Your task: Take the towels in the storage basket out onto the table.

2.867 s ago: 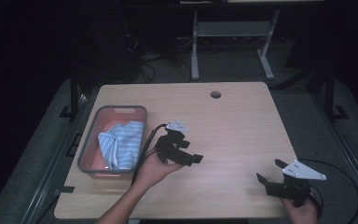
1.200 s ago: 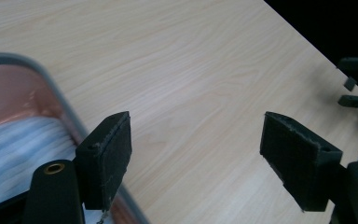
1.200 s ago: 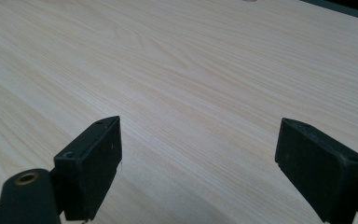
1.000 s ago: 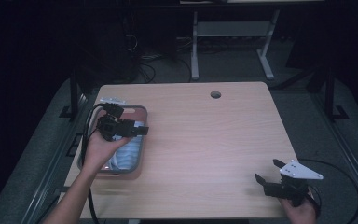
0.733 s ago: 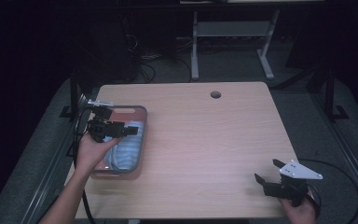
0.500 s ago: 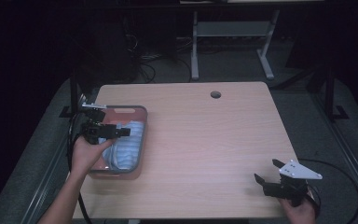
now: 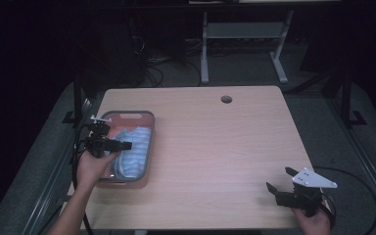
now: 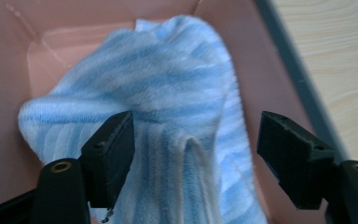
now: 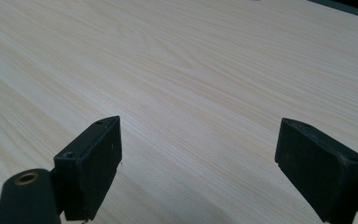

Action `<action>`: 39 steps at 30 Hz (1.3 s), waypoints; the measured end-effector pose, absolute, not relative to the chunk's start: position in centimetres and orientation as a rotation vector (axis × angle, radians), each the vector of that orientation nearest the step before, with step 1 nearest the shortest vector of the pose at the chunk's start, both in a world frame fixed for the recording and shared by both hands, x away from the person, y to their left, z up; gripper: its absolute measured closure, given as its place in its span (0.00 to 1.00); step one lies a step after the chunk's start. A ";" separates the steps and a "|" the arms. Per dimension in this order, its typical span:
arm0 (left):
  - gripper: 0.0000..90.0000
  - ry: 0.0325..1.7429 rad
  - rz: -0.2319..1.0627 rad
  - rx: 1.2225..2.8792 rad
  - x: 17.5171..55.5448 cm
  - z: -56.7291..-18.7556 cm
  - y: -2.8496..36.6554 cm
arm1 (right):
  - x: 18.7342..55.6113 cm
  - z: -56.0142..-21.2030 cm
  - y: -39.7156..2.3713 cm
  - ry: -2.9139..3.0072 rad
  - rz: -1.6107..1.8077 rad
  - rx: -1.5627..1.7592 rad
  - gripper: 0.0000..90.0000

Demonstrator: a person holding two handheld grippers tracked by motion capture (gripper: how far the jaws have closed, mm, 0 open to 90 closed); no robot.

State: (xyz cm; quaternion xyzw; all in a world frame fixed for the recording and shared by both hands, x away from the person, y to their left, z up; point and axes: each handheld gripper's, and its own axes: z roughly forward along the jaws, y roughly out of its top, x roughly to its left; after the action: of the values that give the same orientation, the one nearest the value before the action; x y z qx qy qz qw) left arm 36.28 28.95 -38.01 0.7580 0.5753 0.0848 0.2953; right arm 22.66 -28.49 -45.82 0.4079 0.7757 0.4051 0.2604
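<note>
Left gripper (image 7: 108, 145) I'm holding wide open over the blue striped towel (image 8: 168, 116) lying in the pink bin (image 7: 147, 117) at nine o'clock on the tabletop (image 7: 215, 147), right gripper (image 7: 280, 182) I'm keeping open, empty, at five o'clock.

Two black handheld grippers on bare forearms

The left black two-jaw gripper (image 7: 111, 145), at the left of the high view, carries a small pale plate on top, and a dark cable loops from it down the frame's left edge. The right black two-jaw gripper (image 7: 280, 180), lower right, wears a grey three-cornered plate dotted with small holes. Up close, each jaw ends in a blocky matte black pad (image 9: 92, 164) above a brass-ringed hole. No sleeves show on either forearm.
</note>
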 end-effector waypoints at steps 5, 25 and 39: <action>0.32 1.576 0.219 2.031 36.6 -38.7 28.7 | 22.7 -45.9 -28.5 2.101 1.099 1.102 0.16; 0.63 1.665 0.271 2.352 38.4 -41.1 26.2 | 22.5 -45.7 -28.5 2.096 1.108 1.094 0.16; 0.77 1.641 0.267 2.362 38.3 -40.6 26.3 | 22.5 -45.7 -28.6 2.094 1.114 1.098 0.16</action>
State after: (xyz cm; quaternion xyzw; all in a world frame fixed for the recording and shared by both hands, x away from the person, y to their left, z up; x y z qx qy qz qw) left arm 38.32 26.32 -40.63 0.8111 0.5637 0.0917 0.1263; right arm 22.49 -28.61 -45.70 0.4055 0.7734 0.4114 0.2612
